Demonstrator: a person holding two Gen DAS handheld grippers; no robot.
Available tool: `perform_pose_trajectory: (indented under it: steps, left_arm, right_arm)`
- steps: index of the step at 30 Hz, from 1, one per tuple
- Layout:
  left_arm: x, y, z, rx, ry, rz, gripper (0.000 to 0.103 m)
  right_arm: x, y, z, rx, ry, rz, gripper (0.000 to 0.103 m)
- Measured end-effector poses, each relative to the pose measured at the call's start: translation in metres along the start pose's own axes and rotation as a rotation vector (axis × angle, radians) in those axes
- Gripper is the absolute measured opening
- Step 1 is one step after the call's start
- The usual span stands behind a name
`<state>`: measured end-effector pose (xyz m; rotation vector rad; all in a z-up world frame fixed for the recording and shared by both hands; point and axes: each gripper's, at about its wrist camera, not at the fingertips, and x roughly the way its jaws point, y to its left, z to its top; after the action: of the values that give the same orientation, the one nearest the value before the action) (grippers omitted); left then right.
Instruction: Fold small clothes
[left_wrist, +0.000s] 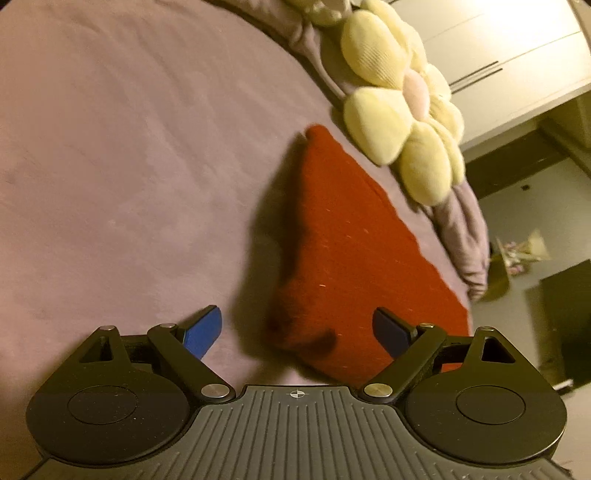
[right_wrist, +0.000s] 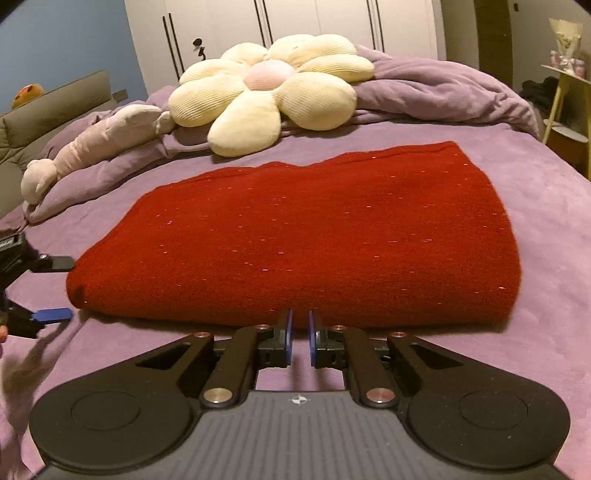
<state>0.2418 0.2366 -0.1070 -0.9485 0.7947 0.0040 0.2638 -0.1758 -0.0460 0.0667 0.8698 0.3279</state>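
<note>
A red knitted garment (right_wrist: 306, 236) lies folded flat on the purple bed sheet (right_wrist: 546, 206). It also shows in the left wrist view (left_wrist: 351, 251). My left gripper (left_wrist: 297, 332) is open and empty, its blue fingers either side of the garment's near corner; it also shows at the left edge of the right wrist view (right_wrist: 55, 288). My right gripper (right_wrist: 300, 325) has its jaws nearly closed with a small gap, right at the garment's front edge, holding nothing that I can see.
A cream flower-shaped pillow (right_wrist: 273, 88) and a bunched purple duvet (right_wrist: 436, 88) lie behind the garment. A pale plush toy (right_wrist: 99, 144) lies at back left. White wardrobes (right_wrist: 295, 22) stand behind; a yellow side table (right_wrist: 565, 107) stands at right.
</note>
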Motion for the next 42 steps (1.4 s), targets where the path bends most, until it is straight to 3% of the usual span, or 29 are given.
perform_pose_trajectory:
  steps: [7, 12, 18, 25, 29, 34, 36, 38, 42]
  left_arm:
    - [0.037, -0.014, 0.016, 0.001, 0.028, -0.019, 0.088]
    - [0.049, -0.016, 0.027, 0.013, 0.031, -0.025, 0.067]
    - [0.061, -0.005, 0.034, -0.056, 0.042, -0.054, 0.061]
    - [0.063, -0.008, 0.037, -0.030, 0.045, -0.094, 0.035]
    - [0.061, -0.012, 0.038, -0.010, 0.041, -0.088, 0.034]
    - [0.064, -0.011, 0.038, -0.047, 0.046, -0.084, 0.042]
    - [0.065, -0.011, 0.040, -0.058, 0.039, -0.084, 0.038]
    - [0.063, -0.016, 0.040, -0.033, 0.033, -0.083, 0.033]
    - [0.056, -0.027, 0.042, 0.006, 0.015, -0.086, 0.029]
  right_arm:
    - [0.016, 0.028, 0.013, -0.036, -0.025, 0.033, 0.008]
    - [0.033, 0.054, 0.019, -0.073, -0.043, 0.057, 0.008]
    - [0.052, 0.079, 0.022, -0.108, -0.055, 0.074, 0.008]
    - [0.068, 0.080, 0.018, -0.123, -0.013, 0.042, 0.005]
    - [0.055, 0.077, 0.021, -0.087, -0.106, 0.030, 0.005]
    - [0.073, 0.077, 0.018, -0.083, -0.059, 0.041, 0.006]
    - [0.083, 0.075, 0.017, -0.082, 0.002, 0.063, 0.006]
    - [0.079, 0.070, 0.020, -0.066, 0.006, 0.087, 0.006]
    - [0.054, 0.055, 0.023, -0.009, -0.063, 0.096, 0.006]
